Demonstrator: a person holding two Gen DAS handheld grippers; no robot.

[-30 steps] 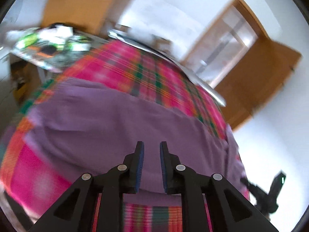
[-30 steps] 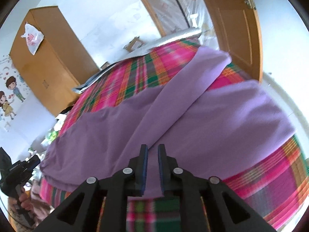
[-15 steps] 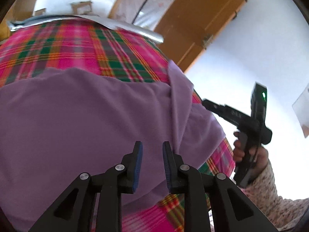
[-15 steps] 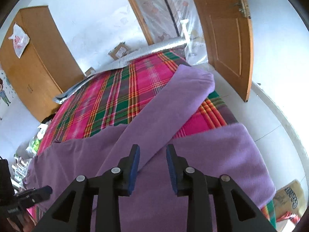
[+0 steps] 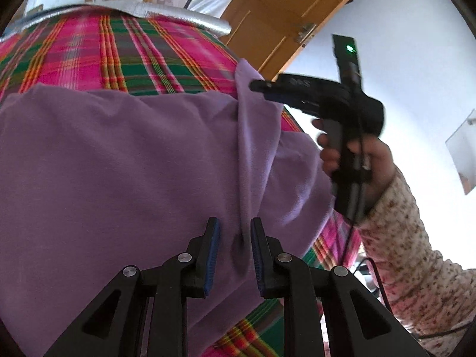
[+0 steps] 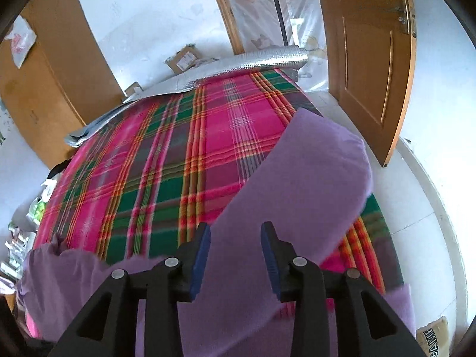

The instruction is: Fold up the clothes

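Observation:
A purple long-sleeved garment [image 5: 125, 160] lies spread on a bed with a pink and green plaid cover [image 6: 166, 166]. My left gripper [image 5: 233, 229] hovers low over the garment where a sleeve fold [image 5: 253, 136] meets the body. It is open, the fold's ridge runs between the pads, and they do not press it. My right gripper [image 6: 236, 232] hangs above the outstretched sleeve [image 6: 309, 172]. Its jaws are opening and nothing is pinched between them. In the left wrist view, the right gripper [image 5: 264, 90] points at the sleeve's far end.
A hand in a floral sleeve [image 5: 398, 226] holds the right gripper beside the bed. A silver foil mat [image 6: 238, 65] lines the bed's far edge. Beyond it stand cardboard boxes [image 6: 183, 58], a wooden wardrobe [image 6: 44, 83] and an open wooden door [image 6: 369, 59].
The left gripper swung right across the garment to the sleeve fold and its jaws parted a little. The right gripper travelled along the sleeve toward its end and its jaws spread wider.

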